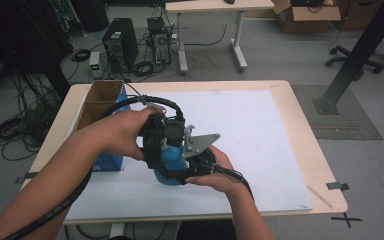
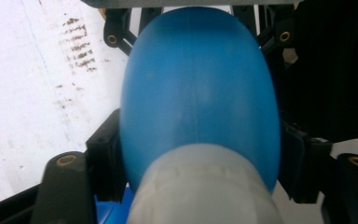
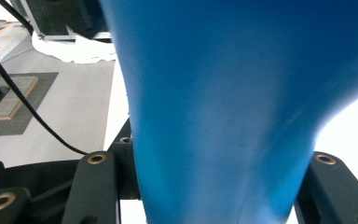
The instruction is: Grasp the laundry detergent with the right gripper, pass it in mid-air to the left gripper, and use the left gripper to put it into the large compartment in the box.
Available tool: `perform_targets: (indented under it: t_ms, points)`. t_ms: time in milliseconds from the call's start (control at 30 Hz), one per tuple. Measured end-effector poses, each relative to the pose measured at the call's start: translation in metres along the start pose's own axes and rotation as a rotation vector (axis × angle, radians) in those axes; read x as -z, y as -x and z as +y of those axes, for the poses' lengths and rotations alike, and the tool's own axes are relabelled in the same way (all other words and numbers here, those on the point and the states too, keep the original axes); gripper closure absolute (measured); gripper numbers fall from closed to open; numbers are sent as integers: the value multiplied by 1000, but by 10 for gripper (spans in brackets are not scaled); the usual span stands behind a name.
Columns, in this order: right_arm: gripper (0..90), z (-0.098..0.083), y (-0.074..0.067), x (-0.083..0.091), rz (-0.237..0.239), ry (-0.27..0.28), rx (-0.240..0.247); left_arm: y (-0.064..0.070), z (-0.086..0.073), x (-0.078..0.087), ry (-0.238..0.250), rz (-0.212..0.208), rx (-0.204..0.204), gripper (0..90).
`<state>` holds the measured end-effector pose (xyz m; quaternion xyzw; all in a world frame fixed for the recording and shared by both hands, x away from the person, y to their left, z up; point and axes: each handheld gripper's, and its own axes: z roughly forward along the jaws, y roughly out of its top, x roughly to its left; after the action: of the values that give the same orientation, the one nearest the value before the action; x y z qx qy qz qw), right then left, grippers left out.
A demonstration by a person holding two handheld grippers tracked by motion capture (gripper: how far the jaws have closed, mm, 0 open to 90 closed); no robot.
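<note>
Blue bottle (image 1: 172, 159) sits above the white mat (image 1: 260, 145), between the 2 grippers near the table's front edge. Right gripper (image 1: 196, 167) is clamped on the bottle's blue body, a jaw on either side. Left gripper (image 1: 156, 142) has its jaws at the bottle's pale cap end (image 2: 200, 186); pad contact appears firm, though blur hinders confirmation. Cardboard box (image 1: 100, 102) stands just left.

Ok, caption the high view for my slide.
Both claws, left claw and right claw, grip a blue bottle above the white mat, beside a cardboard box.
</note>
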<state>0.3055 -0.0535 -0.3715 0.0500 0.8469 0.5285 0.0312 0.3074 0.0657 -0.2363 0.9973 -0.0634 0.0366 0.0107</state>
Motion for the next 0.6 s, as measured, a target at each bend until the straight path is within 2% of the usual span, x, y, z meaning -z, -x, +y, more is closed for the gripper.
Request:
perform_targets:
  t_ms: [433,533,600]
  points:
    - [453,1,-1,2,-1,8,-4,0,4,2,-13,13,7,373]
    - [453,2,-1,3,-6,18,4,2,6,5,-21,34,12,376]
    - [453,3,-2,3,1,20,-7,2,6,6,-25,36,11,378]
